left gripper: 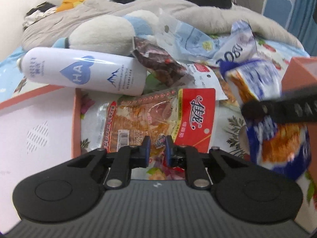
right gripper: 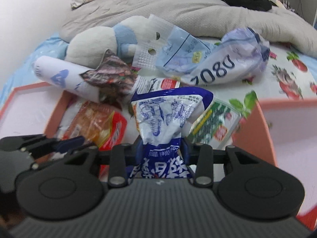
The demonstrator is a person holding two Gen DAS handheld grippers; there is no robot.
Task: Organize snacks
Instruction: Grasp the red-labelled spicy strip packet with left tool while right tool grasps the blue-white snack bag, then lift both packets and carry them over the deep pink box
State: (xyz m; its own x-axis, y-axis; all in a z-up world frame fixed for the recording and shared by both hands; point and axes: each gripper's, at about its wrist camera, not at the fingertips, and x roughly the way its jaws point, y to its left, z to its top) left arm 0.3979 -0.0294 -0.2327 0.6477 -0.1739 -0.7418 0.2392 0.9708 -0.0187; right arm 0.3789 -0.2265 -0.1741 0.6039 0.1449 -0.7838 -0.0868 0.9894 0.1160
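A red-and-clear snack packet lies flat on the flowered bedsheet. My left gripper is shut on a crumpled bit of its near edge. The same packet shows at the left of the right wrist view, with the left gripper at its edge. My right gripper is shut on the pinched middle of a blue-and-white snack bag, which stands up between the pads. In the left wrist view that bag hangs blurred at the right, under the right gripper's fingers.
A pink box lies at the left and another pink box at the right. Behind are a white bottle, a dark snack packet, a green packet, pale blue bags, a plush toy and a grey blanket.
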